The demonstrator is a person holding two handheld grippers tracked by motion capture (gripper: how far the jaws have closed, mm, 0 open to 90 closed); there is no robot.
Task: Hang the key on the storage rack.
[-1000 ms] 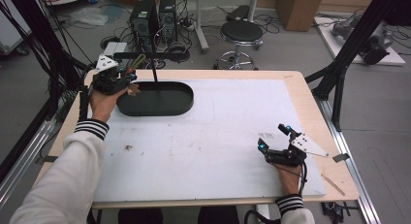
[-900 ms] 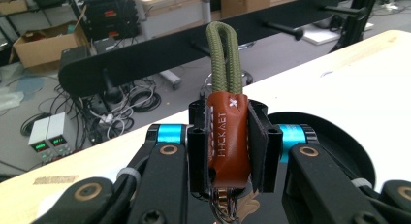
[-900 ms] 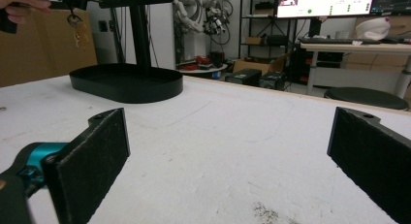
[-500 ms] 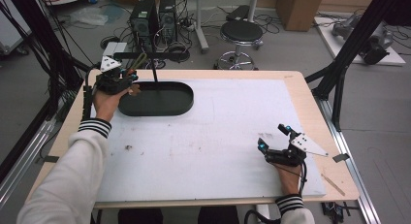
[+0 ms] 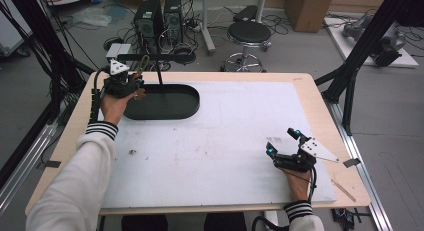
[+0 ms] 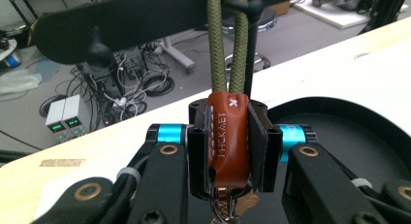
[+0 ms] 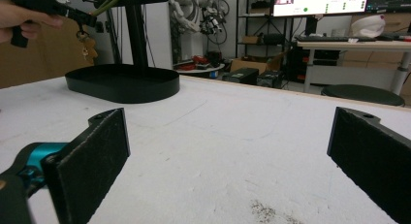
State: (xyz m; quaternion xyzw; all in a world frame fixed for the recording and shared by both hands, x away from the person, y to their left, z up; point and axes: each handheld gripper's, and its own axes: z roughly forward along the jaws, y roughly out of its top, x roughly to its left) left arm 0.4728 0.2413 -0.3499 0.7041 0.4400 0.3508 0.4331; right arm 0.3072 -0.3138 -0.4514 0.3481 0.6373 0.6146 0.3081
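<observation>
Jaws of left gripper clamp 1 leather key fob — right gripper jaws apart, nothing betw.

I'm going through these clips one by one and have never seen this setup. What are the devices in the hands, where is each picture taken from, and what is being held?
A person holds a hand-held claw in each hand; there is no robot arm. The high view looks down on the white table. The other two views ride on the claws and look along their black jaws.

The left claw is shut on a brown leather key fob, whose green cord loop hangs over a peg on the black stand. The stand rises from an oval black tray. The right claw rests open on the table, holding nothing.
</observation>
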